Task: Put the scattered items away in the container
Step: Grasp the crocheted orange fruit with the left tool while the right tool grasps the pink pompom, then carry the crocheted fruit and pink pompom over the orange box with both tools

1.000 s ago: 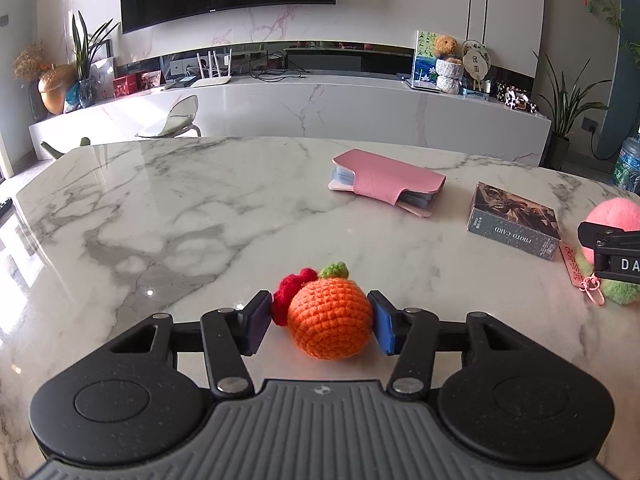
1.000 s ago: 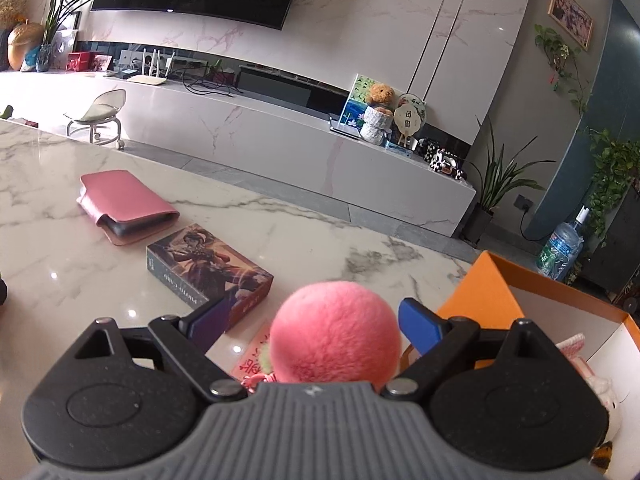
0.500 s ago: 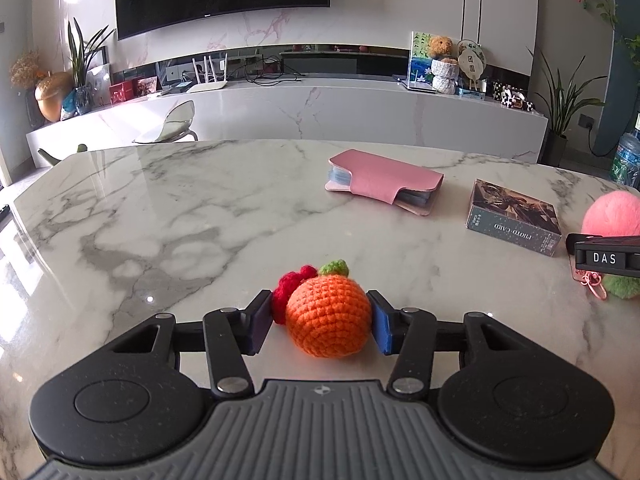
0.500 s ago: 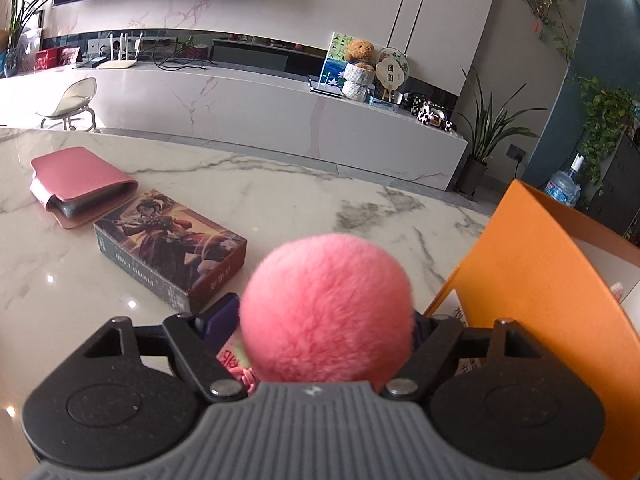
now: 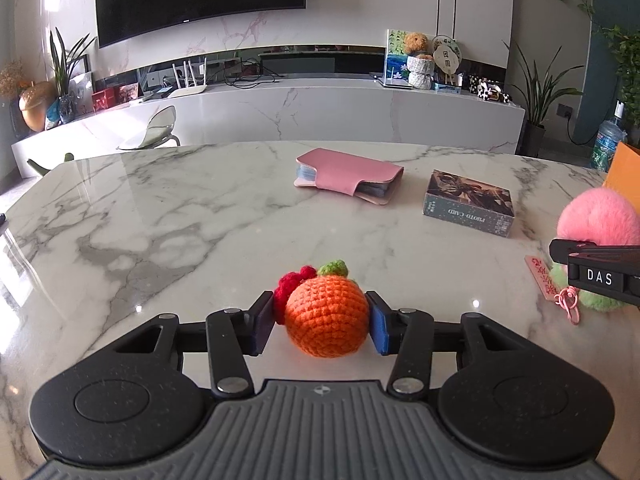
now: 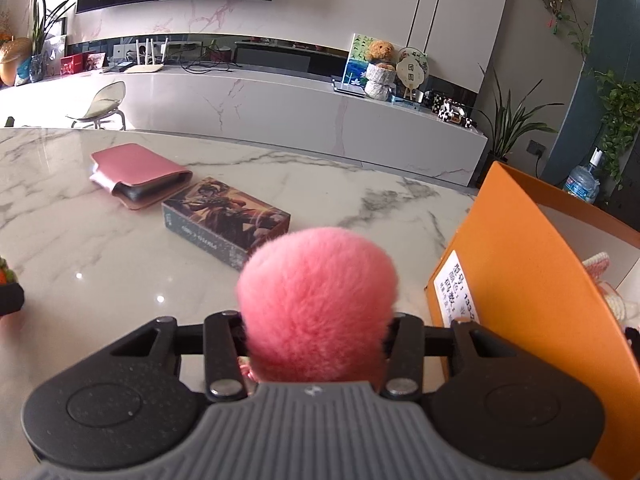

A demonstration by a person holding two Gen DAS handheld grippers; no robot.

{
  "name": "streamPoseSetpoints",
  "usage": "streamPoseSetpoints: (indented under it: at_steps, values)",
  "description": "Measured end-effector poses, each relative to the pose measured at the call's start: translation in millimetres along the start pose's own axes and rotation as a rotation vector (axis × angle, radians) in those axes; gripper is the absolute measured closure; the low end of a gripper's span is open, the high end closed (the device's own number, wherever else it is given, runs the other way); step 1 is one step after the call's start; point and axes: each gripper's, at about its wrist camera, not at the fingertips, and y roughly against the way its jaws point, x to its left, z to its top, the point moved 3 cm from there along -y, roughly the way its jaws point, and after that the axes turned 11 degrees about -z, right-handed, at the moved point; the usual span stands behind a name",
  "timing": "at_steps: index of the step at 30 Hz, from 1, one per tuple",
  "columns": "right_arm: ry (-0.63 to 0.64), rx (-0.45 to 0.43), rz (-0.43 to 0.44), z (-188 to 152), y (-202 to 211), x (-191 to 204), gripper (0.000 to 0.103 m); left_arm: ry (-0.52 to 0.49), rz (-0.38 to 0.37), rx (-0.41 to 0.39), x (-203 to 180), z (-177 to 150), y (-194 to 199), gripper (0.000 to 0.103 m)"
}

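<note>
Left hand-held gripper (image 5: 322, 322) clamped on the crocheted orange (image 5: 326, 314), both blue pads (image 5: 378, 326) pressed into the yarn, jaws just closed a touch further around it. Green leaf and red knitted bit poking out behind the orange. Low over the marble bench (image 5: 160, 216), whether touching it cannot be told.

Over on the right, right hand-held gripper (image 6: 316, 340) just squeezed in on the pink pompom (image 6: 316, 300), fur bulging over both fingers, pads buried and out of sight. Seen from the left camera: the same pompom (image 5: 598, 216) above a black finger marked "DAS", a pink tag (image 5: 542, 276) with printing too small to read and a pink clasp dangling beneath, a green fluffy bit beside them.

Orange box (image 6: 532, 280) just beside the pompom on its right, near wall facing the camera, white sticker (image 6: 456, 284) with printed characters and digits, not clearly legible. Something pale and knitted showing inside.

Farther back on the bench: card box (image 5: 470, 204), side reading "PHOTO-CARD" upside down, illustrated lid. Pink wallet (image 5: 348, 176) near it to the left, apart, flap folded over a stack of cards.
</note>
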Motion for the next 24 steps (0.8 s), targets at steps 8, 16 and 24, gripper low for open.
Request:
streamPoseSetpoints:
  at_steps: [8, 16, 24]
  values:
    - [-0.007, -0.022, 0.026, -13, 50, -12, 0.055, -0.017, -0.034, -0.034, -23, 1, 41, 0.048]
    - [-0.035, -0.072, 0.047, -17, 98, -33, 0.055, -0.041, -0.067, -0.08, -47, 5, 80, 0.048]
    - [-0.073, -0.151, 0.027, -14, 145, -65, 0.055, -0.073, -0.108, -0.152, -75, 19, 117, 0.048]
